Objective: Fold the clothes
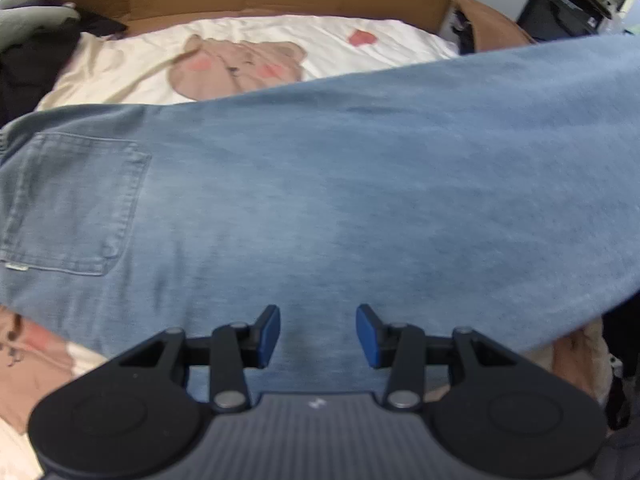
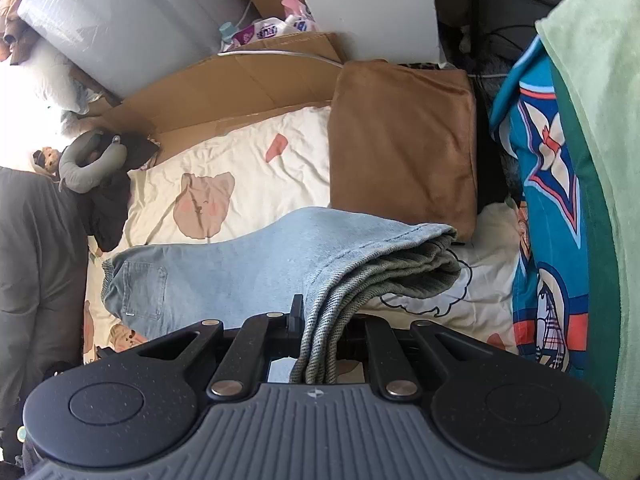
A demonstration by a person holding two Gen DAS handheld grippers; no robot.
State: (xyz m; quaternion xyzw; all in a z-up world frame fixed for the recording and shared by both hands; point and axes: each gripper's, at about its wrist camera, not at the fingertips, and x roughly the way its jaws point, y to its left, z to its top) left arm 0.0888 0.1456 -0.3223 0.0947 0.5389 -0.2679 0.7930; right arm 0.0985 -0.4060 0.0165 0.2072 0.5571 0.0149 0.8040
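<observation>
Denim layers sit pinched between the closed fingers of the right gripper [image 2: 316,340]; the left gripper [image 1: 318,336] hovers spread over the jeans [image 1: 320,184] on the bed [image 1: 320,36]. Heavy, limp cloth, I judge; better gripped at hems or waistband, where seams are thick.

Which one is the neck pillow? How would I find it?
Start at the cream bear-print bedsheet and follow it to its far left corner. The neck pillow sits there on dark clothes. It is the only grey, curved horseshoe shape; the jeans are blue and flat.
</observation>
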